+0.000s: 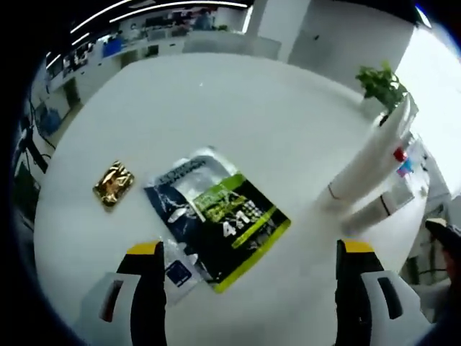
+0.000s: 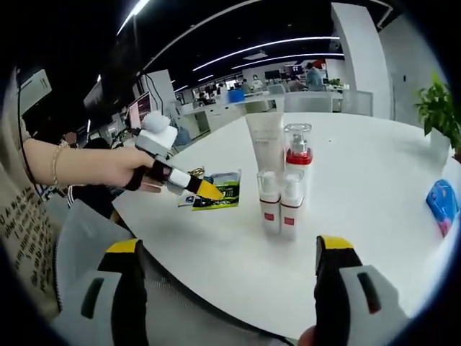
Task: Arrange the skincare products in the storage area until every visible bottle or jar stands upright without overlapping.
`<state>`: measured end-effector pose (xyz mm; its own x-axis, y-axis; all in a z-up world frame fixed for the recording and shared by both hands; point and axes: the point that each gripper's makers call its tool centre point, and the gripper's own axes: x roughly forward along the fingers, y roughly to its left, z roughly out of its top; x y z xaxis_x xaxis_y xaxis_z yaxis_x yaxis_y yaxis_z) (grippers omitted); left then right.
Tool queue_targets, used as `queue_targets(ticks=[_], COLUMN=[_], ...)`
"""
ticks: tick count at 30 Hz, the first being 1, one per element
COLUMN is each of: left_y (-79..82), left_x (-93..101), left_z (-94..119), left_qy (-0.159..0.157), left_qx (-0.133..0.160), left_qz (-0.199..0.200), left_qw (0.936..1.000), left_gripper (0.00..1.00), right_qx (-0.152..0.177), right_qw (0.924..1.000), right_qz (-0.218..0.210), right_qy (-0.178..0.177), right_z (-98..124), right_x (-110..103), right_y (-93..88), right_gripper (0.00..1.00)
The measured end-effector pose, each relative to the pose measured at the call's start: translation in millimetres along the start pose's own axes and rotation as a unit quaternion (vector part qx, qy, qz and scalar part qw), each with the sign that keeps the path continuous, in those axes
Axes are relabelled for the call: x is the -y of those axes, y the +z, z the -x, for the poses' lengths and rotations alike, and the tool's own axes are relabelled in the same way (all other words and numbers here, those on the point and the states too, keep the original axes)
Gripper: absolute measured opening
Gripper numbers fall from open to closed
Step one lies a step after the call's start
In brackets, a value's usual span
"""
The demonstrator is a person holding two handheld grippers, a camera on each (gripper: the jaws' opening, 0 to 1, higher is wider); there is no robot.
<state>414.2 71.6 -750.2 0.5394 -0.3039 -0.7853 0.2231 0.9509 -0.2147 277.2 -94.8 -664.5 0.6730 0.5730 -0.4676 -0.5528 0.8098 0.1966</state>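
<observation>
Seen from the right gripper view, several skincare products stand upright in a tight cluster on the white round table (image 2: 360, 238). They are a tall white tube (image 2: 266, 140), a clear bottle with a red collar (image 2: 297, 153) and two small white bottles with red labels (image 2: 269, 203) (image 2: 291, 209). My right gripper (image 2: 229, 245) is open at the table's near edge, short of them. A hand holds my left gripper (image 2: 205, 189) over a dark sachet (image 2: 220, 191). In the left gripper view that gripper (image 1: 252, 252) is open above the dark green-labelled sachet (image 1: 220, 220), with the white tube (image 1: 369, 155) and a small bottle (image 1: 374, 211) to the right.
A gold packet (image 1: 113, 183) lies left of the sachet, and a small clear sachet with a blue square (image 1: 176, 272) lies by the left jaw. A blue packet (image 2: 441, 204) sits at the table's right edge. A potted plant (image 2: 439, 108) stands beyond. Office desks and people fill the background.
</observation>
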Motion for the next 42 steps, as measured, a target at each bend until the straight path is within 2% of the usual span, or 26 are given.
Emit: queue_targets(ticks=[2,5,8,22,26,33,39,42], left_y=[4.3,9.5,13.6,17.3,10.0,12.4,14.5,18.4], left_x=[1.5,-1.7,-4.7,-19.0,-23.6,-34.8,-36.0,-34.5], left_z=[-4,-9,-12,-26,-29,-37,-38,-40], left_qy=[0.007,0.031,0.050,0.123,0.130,0.138,0.140,0.131], left_qx=[-0.005,-0.011,-0.014,-0.031,-0.044,-0.036,-0.029,-0.019], left_qz=[0.005,-0.013,-0.003,-0.007,0.011,0.025,0.024,0.008], left_qw=[1.0000,0.9994,0.9986,0.9919,0.9905,0.9895,0.9894,0.9911], left_gripper=[0.97,0.97,0.97,0.97,0.97,0.90,0.89,0.84], right_qx=[0.000,0.000,0.001,-0.002,-0.002,-0.008,-0.008,-0.008], right_qw=[1.0000,1.0000,0.9999,0.9996,0.9994,0.9992,0.9991,0.9991], right_qz=[-0.001,-0.006,-0.011,-0.025,-0.029,-0.031,-0.033,-0.033], right_qy=[-0.002,-0.005,-0.008,-0.016,-0.019,-0.022,-0.025,-0.026], right_z=[0,0,0,-1,0,-1,-1,-1], right_x=[1,3,4,8,9,11,12,12], right_y=[-0.2,0.0,0.2,-1.3,-1.6,-3.9,-4.4,-4.4], right_gripper=[0.99,0.99,0.99,0.99,0.98,0.98,0.98,0.98])
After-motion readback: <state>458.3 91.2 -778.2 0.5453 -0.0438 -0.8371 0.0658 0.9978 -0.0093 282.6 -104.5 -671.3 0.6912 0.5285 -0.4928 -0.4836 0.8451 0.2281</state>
